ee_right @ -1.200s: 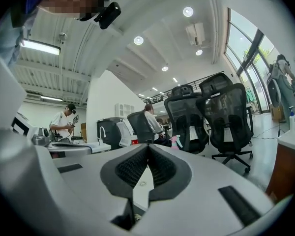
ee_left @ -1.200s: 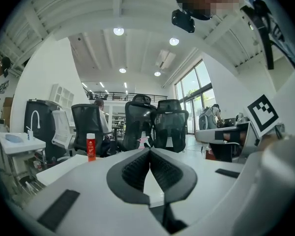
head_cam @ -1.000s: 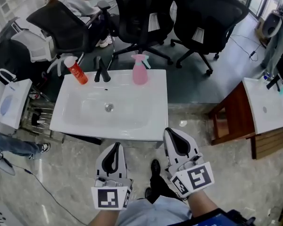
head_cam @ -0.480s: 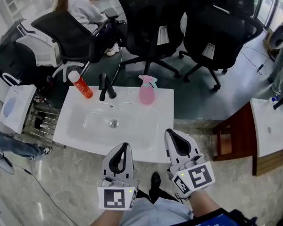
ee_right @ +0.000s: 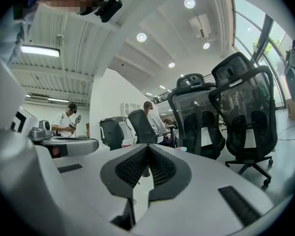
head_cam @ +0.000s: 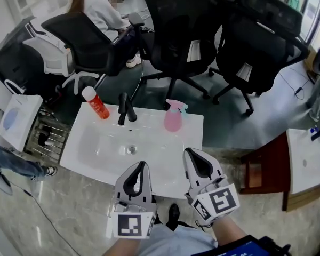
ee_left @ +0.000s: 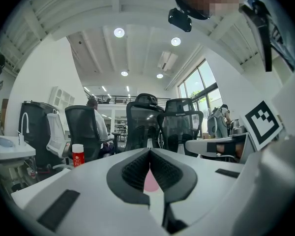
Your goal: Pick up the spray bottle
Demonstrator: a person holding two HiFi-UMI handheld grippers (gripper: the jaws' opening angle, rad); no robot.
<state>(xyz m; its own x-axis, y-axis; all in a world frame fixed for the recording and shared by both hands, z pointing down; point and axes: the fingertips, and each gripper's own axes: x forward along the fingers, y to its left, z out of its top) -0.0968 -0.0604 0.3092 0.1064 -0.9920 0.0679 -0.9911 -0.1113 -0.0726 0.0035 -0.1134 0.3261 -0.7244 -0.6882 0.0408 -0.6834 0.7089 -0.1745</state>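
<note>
A pink spray bottle (head_cam: 173, 117) with a pale blue trigger stands upright on the far rim of the white sink (head_cam: 85, 153), right of the black faucet (head_cam: 126, 109). Part of the pink spray bottle (ee_left: 151, 181) shows behind the closed tips in the left gripper view. My left gripper (head_cam: 139, 165) hovers over the sink's near edge, its jaws together and empty. My right gripper (head_cam: 192, 154) sits beside it, a little closer to the bottle, also shut with nothing held. Both point level toward the sink's far side.
A red bottle with a white cap (head_cam: 96, 103) leans at the sink's far left corner. Several black office chairs (head_cam: 181, 31) stand behind the sink, and a person sits at the far left. A second white basin (head_cam: 306, 161) on a wooden stand is at the right.
Both grippers have moved forward toward the sink and now reach over its near edge. The sink and bottles appear lower and closer in the head view. Jaws stay shut.
</note>
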